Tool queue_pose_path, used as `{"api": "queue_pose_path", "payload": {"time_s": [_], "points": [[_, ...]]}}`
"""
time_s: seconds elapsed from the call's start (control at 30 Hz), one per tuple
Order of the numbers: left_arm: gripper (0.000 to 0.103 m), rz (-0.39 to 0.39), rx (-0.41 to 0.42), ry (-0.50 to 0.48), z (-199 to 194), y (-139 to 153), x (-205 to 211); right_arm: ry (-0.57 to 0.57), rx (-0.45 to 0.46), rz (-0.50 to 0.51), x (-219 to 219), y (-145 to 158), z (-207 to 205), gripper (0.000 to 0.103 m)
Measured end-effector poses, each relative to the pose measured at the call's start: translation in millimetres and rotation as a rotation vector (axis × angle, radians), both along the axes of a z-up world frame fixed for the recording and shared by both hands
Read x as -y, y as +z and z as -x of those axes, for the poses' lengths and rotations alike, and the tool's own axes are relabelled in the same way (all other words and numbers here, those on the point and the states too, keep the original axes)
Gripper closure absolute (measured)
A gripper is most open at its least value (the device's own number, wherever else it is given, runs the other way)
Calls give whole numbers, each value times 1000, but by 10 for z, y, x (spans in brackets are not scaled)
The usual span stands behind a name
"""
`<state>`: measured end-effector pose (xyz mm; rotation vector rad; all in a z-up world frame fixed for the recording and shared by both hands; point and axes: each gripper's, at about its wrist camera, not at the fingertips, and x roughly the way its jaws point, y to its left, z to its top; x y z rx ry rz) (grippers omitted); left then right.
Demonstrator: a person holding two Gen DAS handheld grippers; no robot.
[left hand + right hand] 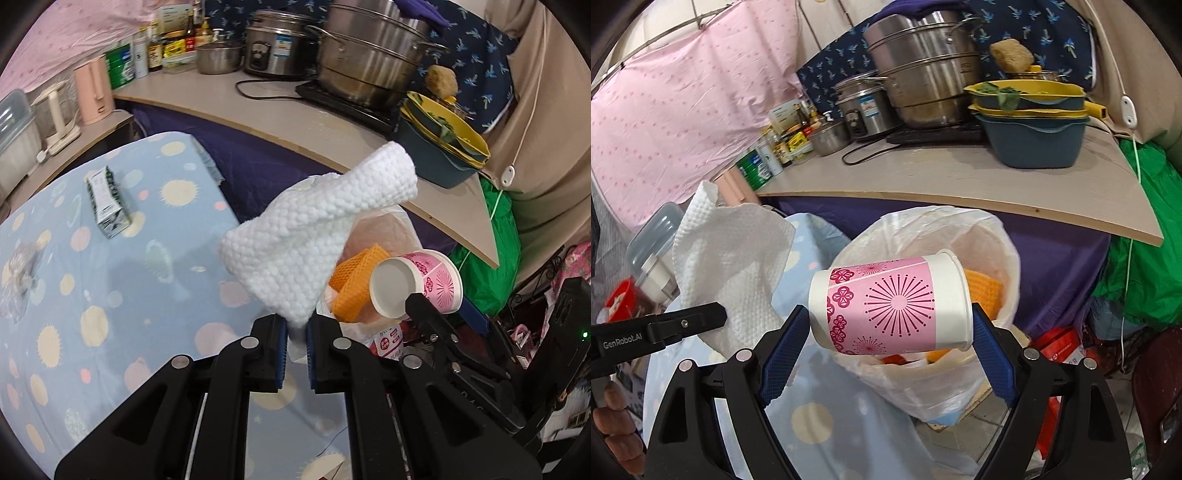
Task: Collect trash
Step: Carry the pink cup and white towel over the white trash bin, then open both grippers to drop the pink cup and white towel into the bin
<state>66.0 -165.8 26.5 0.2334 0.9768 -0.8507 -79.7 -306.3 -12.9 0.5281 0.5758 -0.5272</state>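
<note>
**Two items held at the bin; a carton and a wrapper left on the counter**

Two pieces of trash are being carried at once. A white paper towel (314,236) is being pinched at its lower corner by the left gripper (297,354), whose jaws are drawn narrow on it; the towel is being held upright over the edge of the cloth-covered counter (110,295), just beside the bin. A pink-patterned paper cup (886,306) is being gripped on its side, end to end, by the right gripper (886,350), its jaws standing wide around the cup's length. The cup is being held directly above the mouth of the lined trash bin (993,236).

Inside the bin, an orange waffle-textured item (354,284) is already lying, so part of the collection is judged as done. Neither held item is yet being released; both drops are judged as pending, the cup's being the nearer.

On the counter, a small green-and-white carton (107,203) and what appears to be a crumpled clear wrapper (18,284) are lying well apart from the bin. These are judged as remaining trash. The task is being assessed as roughly midway
</note>
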Motion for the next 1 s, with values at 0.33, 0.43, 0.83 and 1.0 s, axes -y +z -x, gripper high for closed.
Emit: {"api": "queue_pose_path", "payload": {"time_s": [0.33, 0.43, 0.83, 1.0], "points": [[95, -24, 13, -38, 76, -36, 442, -44, 1, -7, 278, -63, 79, 21], [95, -31, 19, -39, 57, -53, 535, -47, 1, -8, 350, -78, 55, 21], [95, -58, 28, -47, -34, -155, 852, -45, -23, -16, 537, -195, -156, 21], [94, -66, 23, -46, -81, -215, 910, -47, -40, -22, 590, -271, -218, 21]]}}
